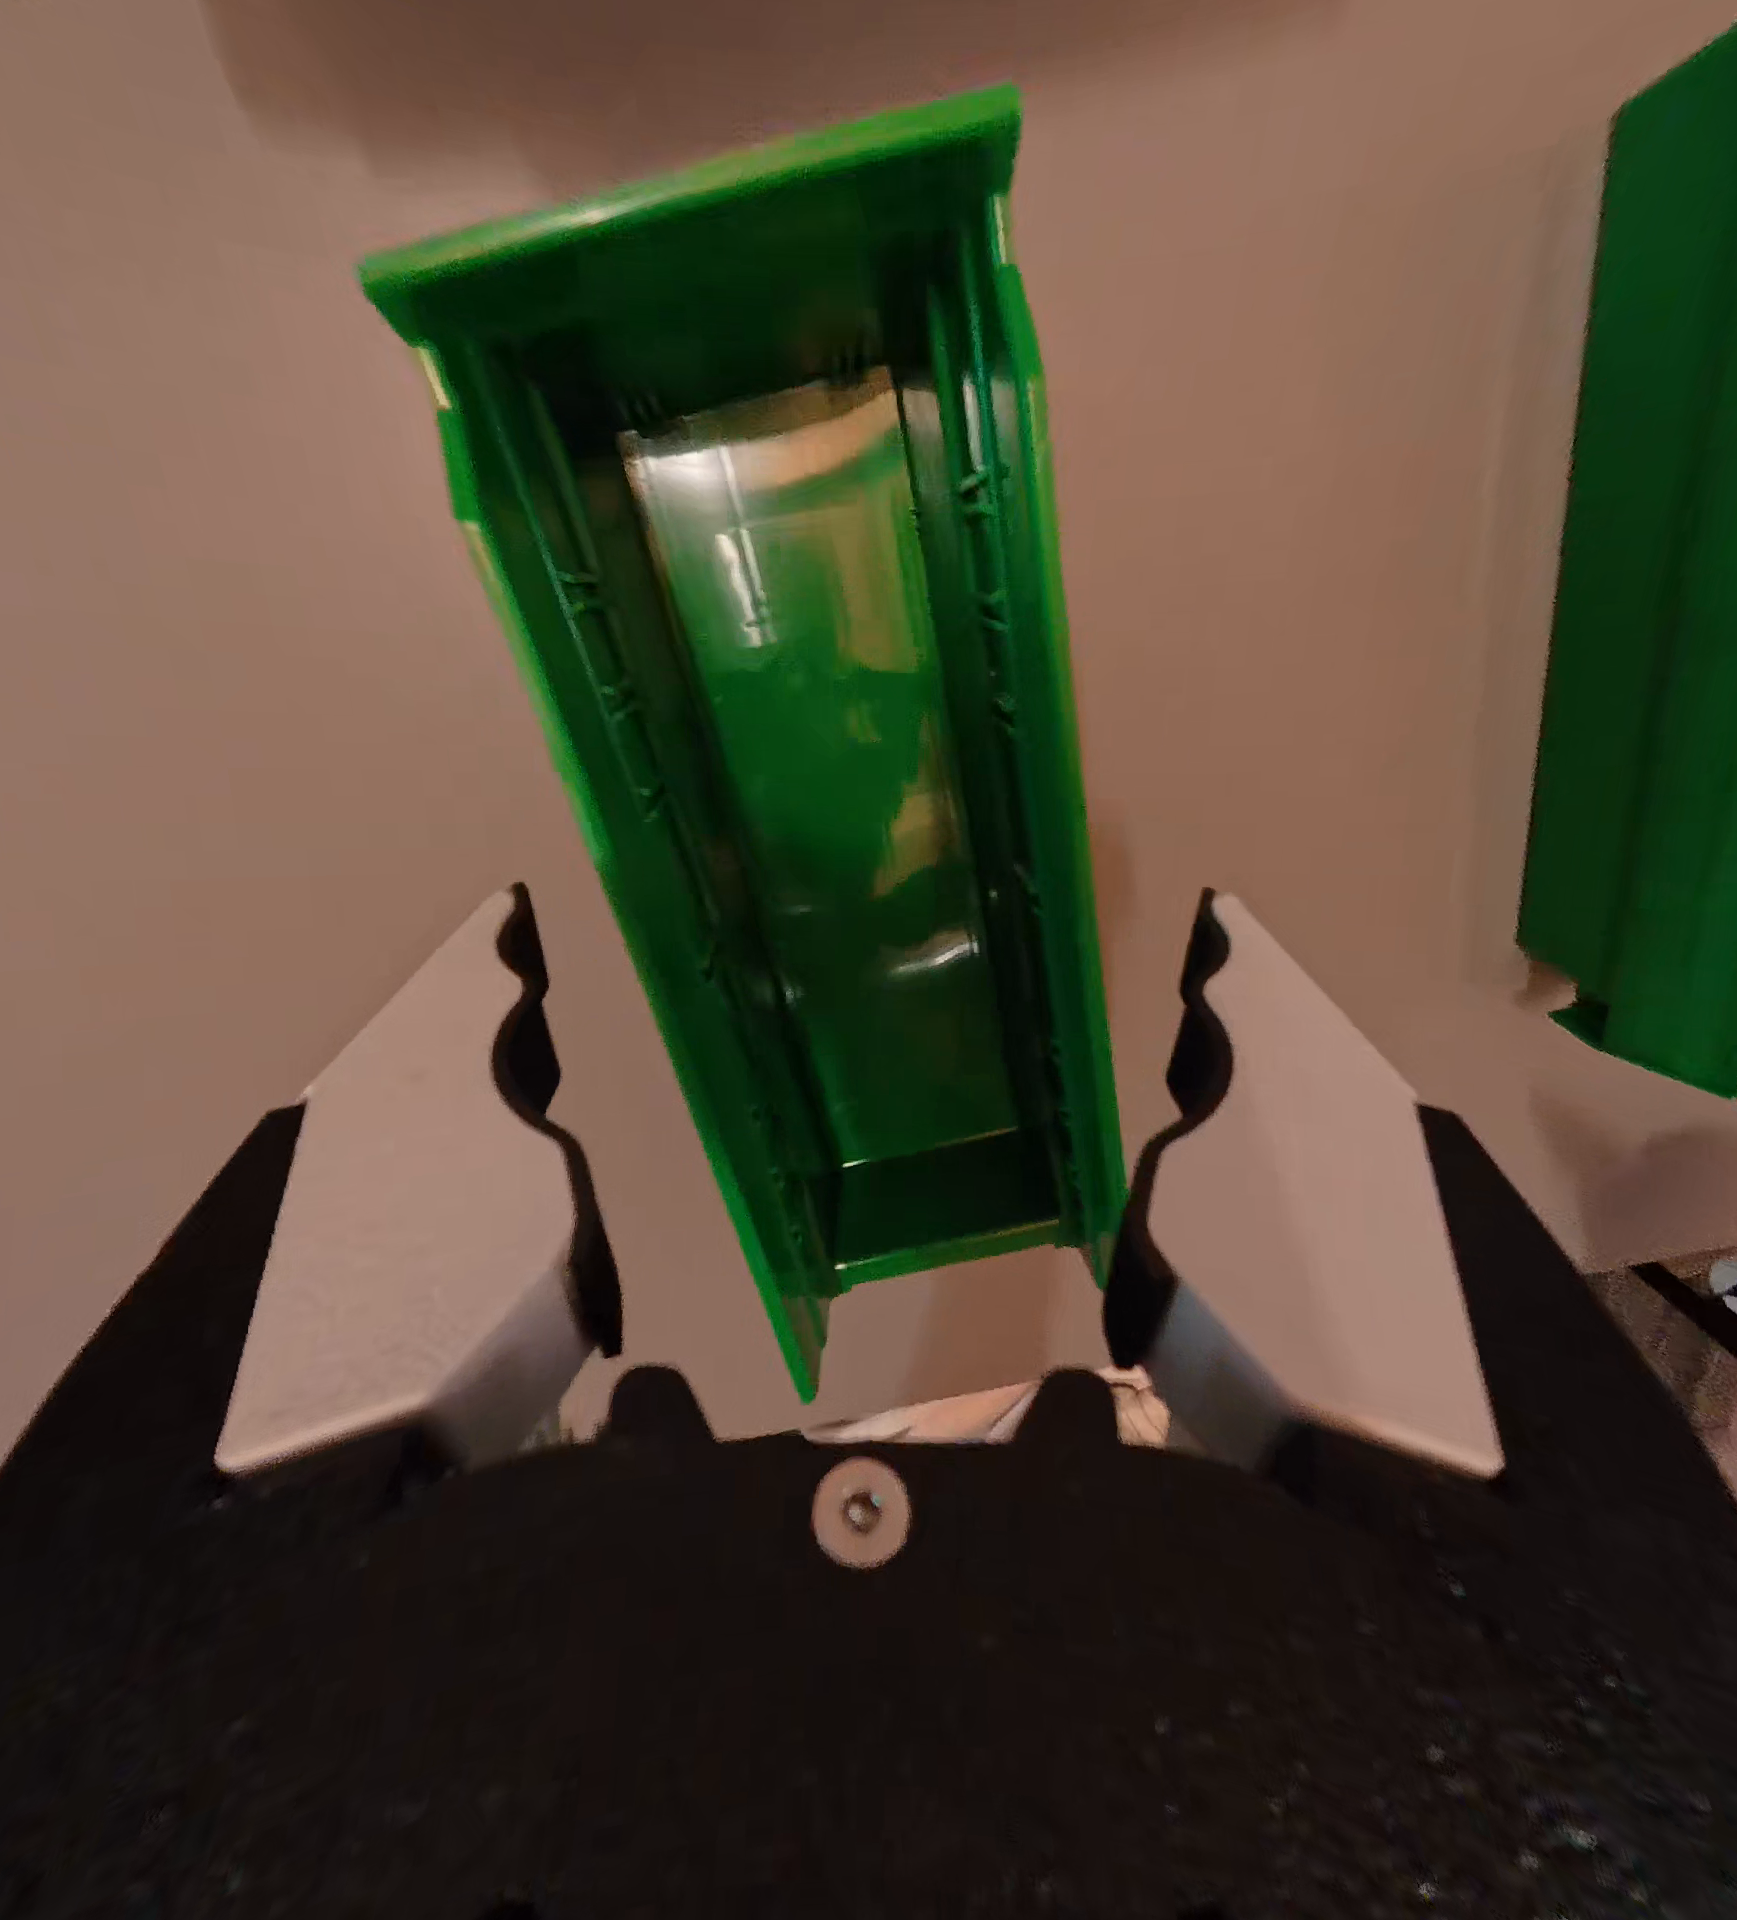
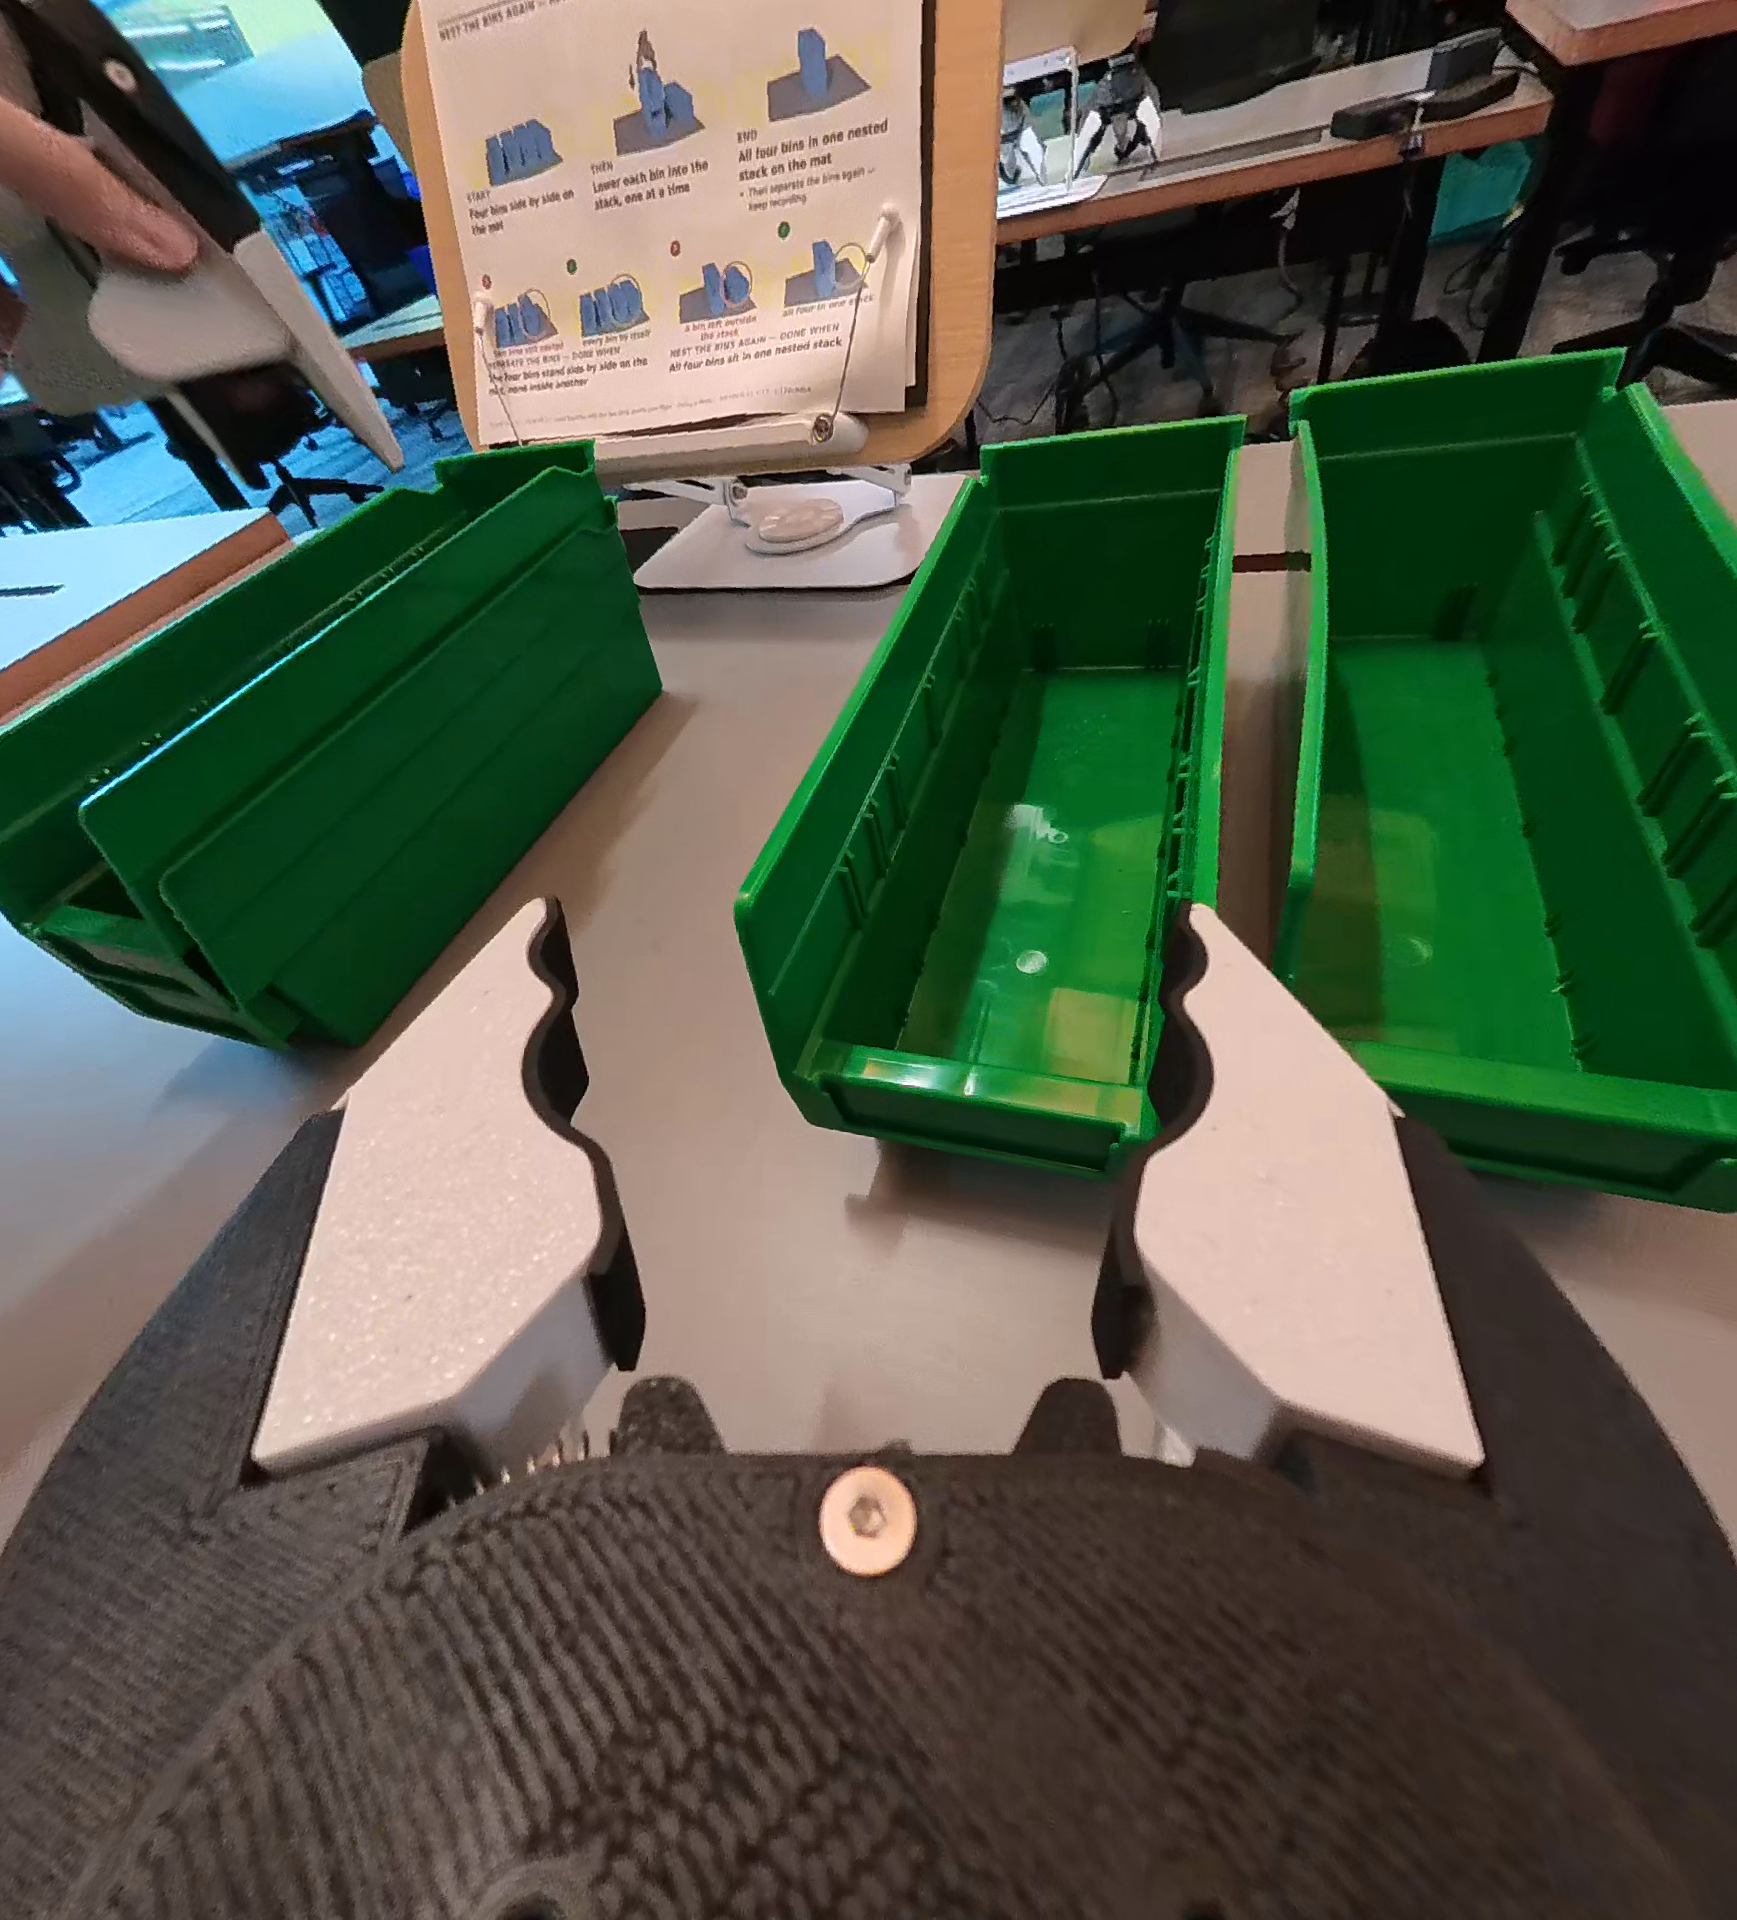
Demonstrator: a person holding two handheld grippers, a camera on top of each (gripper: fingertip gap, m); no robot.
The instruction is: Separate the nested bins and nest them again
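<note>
Green plastic bins stand lengthwise on a grey table (image 2: 729,1226). At the left is a nested stack (image 2: 344,769), seemingly two bins. A single open bin (image 2: 1009,831) is in the middle and another (image 2: 1529,810) is at the right. My right gripper (image 2: 864,925) is open and empty, low over the table just in front of the middle bin. My left gripper (image 1: 864,896) is open and empty, hovering above the near end of the nested stack (image 1: 791,727) and looking down into it. It also shows high at the upper left in the right wrist view (image 2: 220,312), held by a hand.
An instruction sheet on a wooden stand (image 2: 677,208) stands at the back of the table behind the bins. The middle bin's side shows at the right of the left wrist view (image 1: 1695,520). Desks and chairs fill the room behind. The table's left edge (image 2: 85,634) is near the stack.
</note>
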